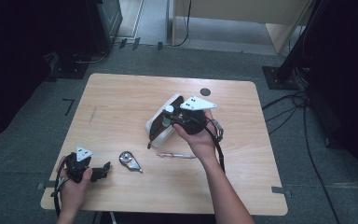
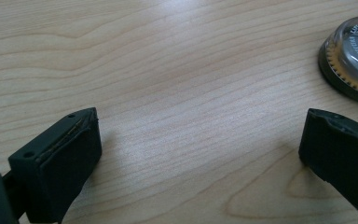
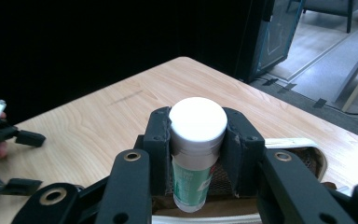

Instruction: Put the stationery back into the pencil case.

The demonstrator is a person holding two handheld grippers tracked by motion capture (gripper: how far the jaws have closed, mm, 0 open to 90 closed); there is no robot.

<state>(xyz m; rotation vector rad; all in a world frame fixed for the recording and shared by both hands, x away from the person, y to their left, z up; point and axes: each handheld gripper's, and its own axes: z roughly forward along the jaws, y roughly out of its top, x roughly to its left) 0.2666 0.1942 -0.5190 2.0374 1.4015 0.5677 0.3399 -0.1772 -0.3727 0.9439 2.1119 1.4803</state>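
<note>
Nearest the person, at the table's (image 1: 121, 98) front left corner, the left gripper (image 1: 103, 170) rests low with its two jaws spread wide apart over bare wood – nothing between them, as the left gripper view makes plain (image 2: 198, 140). Just beyond its tips lies one correction tape dispenser (image 1: 129, 160), round and clear-topped, its geared wheel visible at the edge of the left gripper view (image 2: 352, 60). To the right of that, one pen (image 1: 176, 156) lies flat on the wood, level with the person's right forearm.

Farther in, near the table's middle, sits one white pencil case (image 1: 161, 122), unzipped, dark inside. The right gripper (image 1: 171, 117) hovers over its open mouth, jaws pinching one glue stick (image 3: 196, 154) – white cap, green label – held upright by its upper body, its lower end just above the pouch's mesh lining.

Beyond the case, toward the far edge, one small dark round disc (image 1: 205, 92) lies alone.
</note>
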